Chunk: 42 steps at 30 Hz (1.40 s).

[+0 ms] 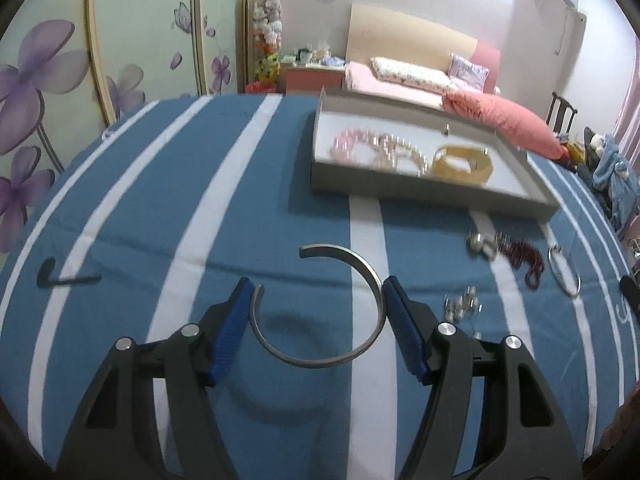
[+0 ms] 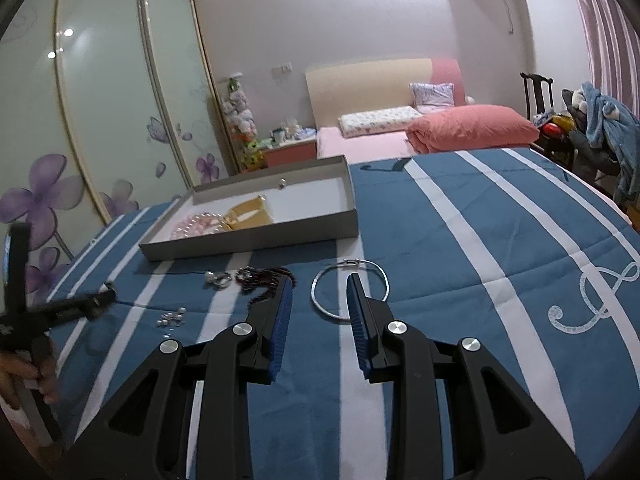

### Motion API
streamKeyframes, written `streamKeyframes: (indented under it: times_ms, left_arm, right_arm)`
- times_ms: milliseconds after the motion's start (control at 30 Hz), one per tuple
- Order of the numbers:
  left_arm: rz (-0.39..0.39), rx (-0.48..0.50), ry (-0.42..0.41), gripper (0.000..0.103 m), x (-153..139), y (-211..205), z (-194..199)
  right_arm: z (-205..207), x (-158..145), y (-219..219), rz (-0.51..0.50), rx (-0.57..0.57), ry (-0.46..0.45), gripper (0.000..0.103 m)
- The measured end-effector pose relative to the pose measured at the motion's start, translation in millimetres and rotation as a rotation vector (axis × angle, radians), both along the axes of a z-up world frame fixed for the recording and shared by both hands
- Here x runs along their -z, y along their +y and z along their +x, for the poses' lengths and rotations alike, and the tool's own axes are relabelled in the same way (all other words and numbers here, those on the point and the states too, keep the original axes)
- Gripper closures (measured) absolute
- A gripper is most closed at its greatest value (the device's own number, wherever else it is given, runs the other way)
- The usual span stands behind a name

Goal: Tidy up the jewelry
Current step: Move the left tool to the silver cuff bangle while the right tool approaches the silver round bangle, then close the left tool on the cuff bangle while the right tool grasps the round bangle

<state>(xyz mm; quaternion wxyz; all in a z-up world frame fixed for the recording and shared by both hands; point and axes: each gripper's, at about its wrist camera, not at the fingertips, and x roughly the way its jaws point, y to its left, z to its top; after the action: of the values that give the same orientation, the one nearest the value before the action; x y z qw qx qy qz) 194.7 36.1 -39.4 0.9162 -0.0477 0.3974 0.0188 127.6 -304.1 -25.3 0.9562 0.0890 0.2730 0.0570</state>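
Bedroom, blue striped surface (image 1: pixel 240 208) | holding silver cuff bangle (image 1: pixel 320 356) between left gripper (image 1: pixel 318 300) fingers, spread wide, touching its sides | hovering right gripper (image 2: pixel 320 300), fingers parted, empty, over hoop (image 2: pixel 350 292) | filling tray (image 1: pixel 420 192): three bracelets (image 1: pixel 380 152) in; rings, beads remaining.
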Motion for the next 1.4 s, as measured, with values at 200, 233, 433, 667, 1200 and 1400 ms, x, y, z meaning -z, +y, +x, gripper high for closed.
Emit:
streamKeyframes:
  times_ms: [200, 233, 433, 667, 1200, 1400]
  left_arm:
    - [0.0, -0.016, -0.08, 0.039, -13, 6, 13]
    - [0.001, -0.019, -0.089, 0.039, -15, 8, 15]
    - [0.006, -0.025, -0.112, 0.038, -15, 12, 26]
    - [0.005, -0.016, -0.119, 0.039, -13, 15, 36]
    - [0.01, 0.008, -0.126, 0.039, -13, 12, 38]
    - [0.009, 0.018, -0.133, 0.039, -14, 9, 36]
  right_arm:
    - [28, 10, -1, -0.055, 0.01, 0.109, 0.073]
    - [34, 12, 0, -0.065, 0.013, 0.127, 0.073]
    - [58, 23, -1, -0.104, 0.027, 0.208, 0.045]
    - [73, 32, 9, -0.172, 0.019, 0.258, 0.024]
    - [103, 40, 16, -0.223, -0.013, 0.368, 0.018]
    - [94, 37, 12, -0.194, -0.018, 0.368, 0.033]
